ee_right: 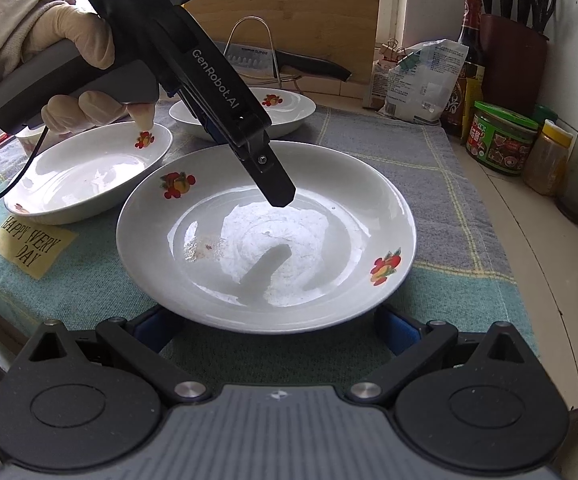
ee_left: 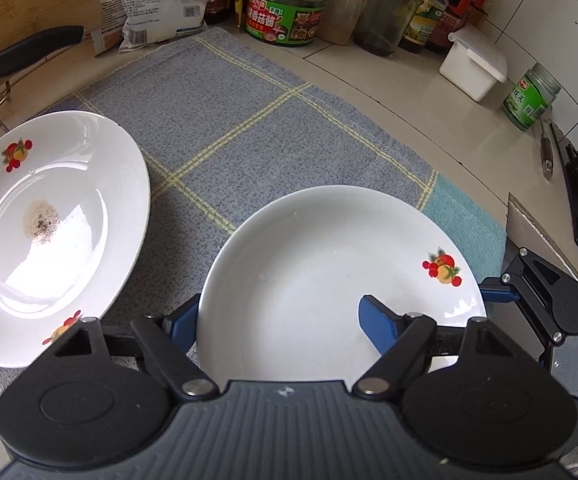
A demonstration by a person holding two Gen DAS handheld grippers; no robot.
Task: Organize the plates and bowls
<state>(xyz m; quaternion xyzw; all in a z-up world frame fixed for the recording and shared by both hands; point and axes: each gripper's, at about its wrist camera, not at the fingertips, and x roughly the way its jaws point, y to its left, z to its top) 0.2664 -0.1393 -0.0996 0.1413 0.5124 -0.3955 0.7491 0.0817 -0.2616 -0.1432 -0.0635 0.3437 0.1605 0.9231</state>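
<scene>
A white plate with fruit prints (ee_left: 309, 264) (ee_right: 329, 220) lies on the checked cloth in front of both grippers. My left gripper (ee_left: 279, 304) straddles its rim. One blue finger (ee_left: 183, 320) sits outside the edge. The other (ee_left: 381, 324) (ee_right: 273, 184) hovers over the plate's inside, with a wide gap between them, so it is open. My right gripper (ee_right: 277, 322) is open wide at the opposite rim, its fingertips tucked under the edge. A second plate with a speckled stain (ee_left: 69, 184) (ee_right: 289, 110) sits further back. A third (ee_right: 89, 168) lies beside a gloved hand (ee_right: 89, 108).
Jars (ee_left: 285, 10) (ee_right: 501, 140), bottles (ee_left: 389, 4), a white lidded box (ee_left: 473, 62) and a flour bag (ee_left: 161, 8) line the wall. A knife on a wire rack (ee_right: 289, 62) stands before a wooden board. A knife block (ee_right: 513, 60) is far right. The counter edge (ee_right: 561, 320) curves right.
</scene>
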